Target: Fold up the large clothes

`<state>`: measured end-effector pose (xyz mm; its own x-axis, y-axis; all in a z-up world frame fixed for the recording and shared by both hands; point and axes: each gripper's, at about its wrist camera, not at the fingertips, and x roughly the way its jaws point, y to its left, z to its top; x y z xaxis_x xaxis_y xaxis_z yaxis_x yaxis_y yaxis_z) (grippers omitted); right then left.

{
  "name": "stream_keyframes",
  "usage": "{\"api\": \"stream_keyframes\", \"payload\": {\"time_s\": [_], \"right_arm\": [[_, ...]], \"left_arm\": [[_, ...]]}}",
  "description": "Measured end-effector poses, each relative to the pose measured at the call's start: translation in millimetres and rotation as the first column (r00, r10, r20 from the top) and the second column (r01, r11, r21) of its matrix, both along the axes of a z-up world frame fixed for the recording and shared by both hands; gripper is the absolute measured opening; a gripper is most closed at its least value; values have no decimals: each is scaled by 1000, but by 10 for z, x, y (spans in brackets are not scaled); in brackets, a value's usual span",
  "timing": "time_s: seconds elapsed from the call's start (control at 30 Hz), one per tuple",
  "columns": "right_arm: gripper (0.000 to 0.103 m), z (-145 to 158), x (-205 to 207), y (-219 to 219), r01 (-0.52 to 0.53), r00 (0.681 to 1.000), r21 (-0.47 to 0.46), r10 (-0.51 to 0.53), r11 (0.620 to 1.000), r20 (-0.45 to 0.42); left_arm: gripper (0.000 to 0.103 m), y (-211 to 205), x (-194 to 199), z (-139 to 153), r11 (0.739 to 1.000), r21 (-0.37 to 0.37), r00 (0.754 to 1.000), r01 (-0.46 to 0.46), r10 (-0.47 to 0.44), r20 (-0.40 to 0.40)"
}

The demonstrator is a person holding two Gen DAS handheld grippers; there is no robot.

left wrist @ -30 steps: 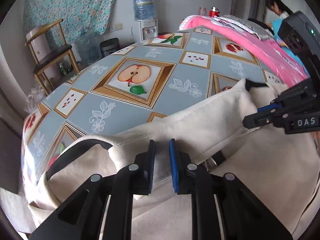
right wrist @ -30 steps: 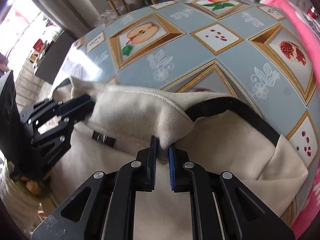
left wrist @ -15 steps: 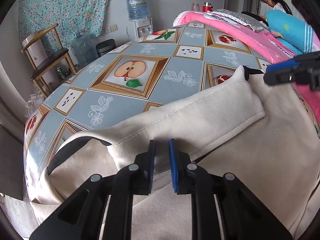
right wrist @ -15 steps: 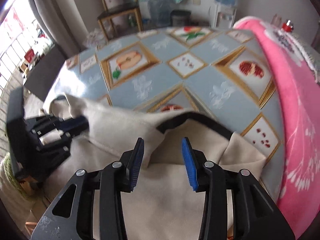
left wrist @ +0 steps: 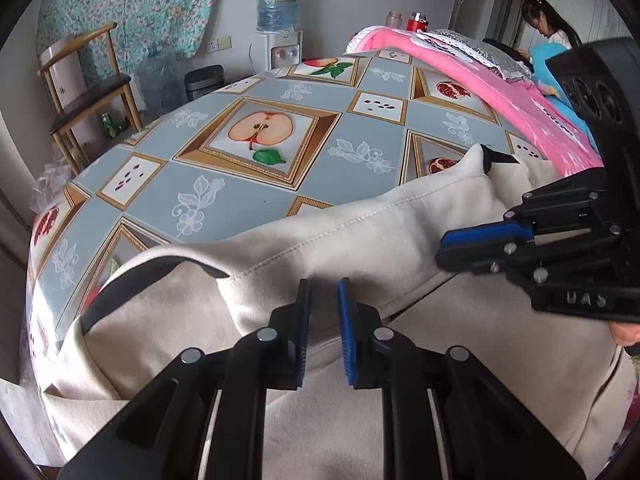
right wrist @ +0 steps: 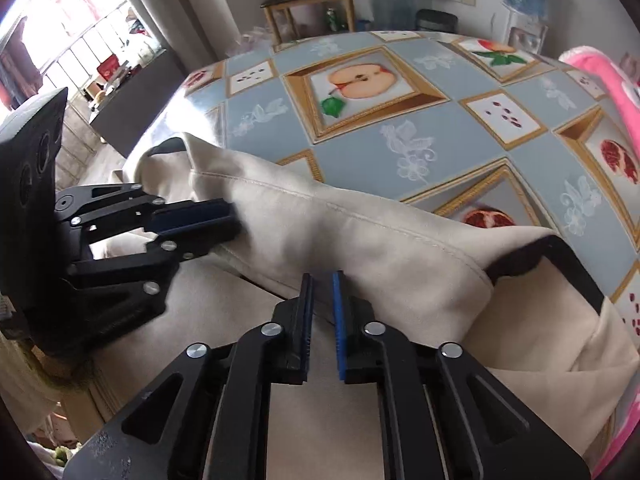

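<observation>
A large cream garment (left wrist: 360, 236) with black trim lies on the near part of the table, with a folded band (right wrist: 360, 240) across it. My left gripper (left wrist: 322, 328) is shut on the near edge of this fold. My right gripper (right wrist: 322, 320) is shut on the same fold further right. Each gripper shows in the other's view: the right one (left wrist: 472, 244) at the right, the left one (right wrist: 216, 224) at the left, both clamped on the cloth.
The table (left wrist: 256, 184) has a blue-grey fruit-pattern cloth. A pink blanket (left wrist: 500, 92) lies along its right side. A wooden chair (left wrist: 84, 92), a bin and a water dispenser (left wrist: 278, 32) stand beyond. A person (left wrist: 548, 28) sits at the far right.
My right gripper was open and lifted above the garment half a second ago; it has come back down and shut on the fold. My left gripper has kept its hold.
</observation>
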<state>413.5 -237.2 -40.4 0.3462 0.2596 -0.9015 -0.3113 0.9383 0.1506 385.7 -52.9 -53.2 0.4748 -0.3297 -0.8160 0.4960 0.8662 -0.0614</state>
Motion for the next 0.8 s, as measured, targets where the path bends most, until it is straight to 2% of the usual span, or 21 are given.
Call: {"api": "stream_keyframes", "payload": {"time_s": [0.13, 0.2, 0.27, 0.4, 0.47, 0.57, 0.6, 0.63, 0.67, 0.7, 0.8], "right_arm": [[2, 0, 9, -72, 15, 1000, -17, -15, 1000, 14], [2, 4, -9, -171, 45, 999, -8, -45, 999, 18], [2, 7, -51, -364, 94, 995, 34, -95, 995, 7], [0, -46, -72, -721, 206, 978, 213, -197, 955, -62], [0, -56, -75, -735, 232, 973, 234, -222, 944, -67], [1, -12, -66, -689, 258, 966, 211, -245, 943, -85], [8, 14, -64, -684, 274, 960, 215, -255, 937, -112], [28, 54, -75, -685, 293, 954, 222, -270, 930, -130], [43, 133, -103, -680, 308, 950, 231, -285, 923, -127], [68, 254, -161, -666, 313, 949, 236, -299, 920, -97], [71, 603, -382, -579, 291, 955, 204, -297, 935, 0]], "left_arm": [[14, 41, -59, 24, 1000, 14, 1000, -12, 12, -19], [14, 83, -67, 28, 999, -2, 999, -33, 33, -39], [14, 147, -51, 24, 998, -31, 997, -51, 49, -58], [14, 218, -35, 4, 992, -89, 992, -94, 86, -92], [14, 196, -46, 3, 992, -79, 992, -101, 94, -84], [14, 174, -28, 14, 992, -66, 991, -110, 104, -89], [14, 181, -16, 22, 991, -68, 989, -118, 111, -102], [14, 197, -7, 39, 989, -71, 986, -129, 120, -114], [14, 216, -2, 64, 987, -72, 984, -142, 133, -117], [18, 242, -12, 104, 985, -68, 982, -162, 154, -109], [29, 341, -74, 248, 976, -58, 975, -209, 204, -89]]}}
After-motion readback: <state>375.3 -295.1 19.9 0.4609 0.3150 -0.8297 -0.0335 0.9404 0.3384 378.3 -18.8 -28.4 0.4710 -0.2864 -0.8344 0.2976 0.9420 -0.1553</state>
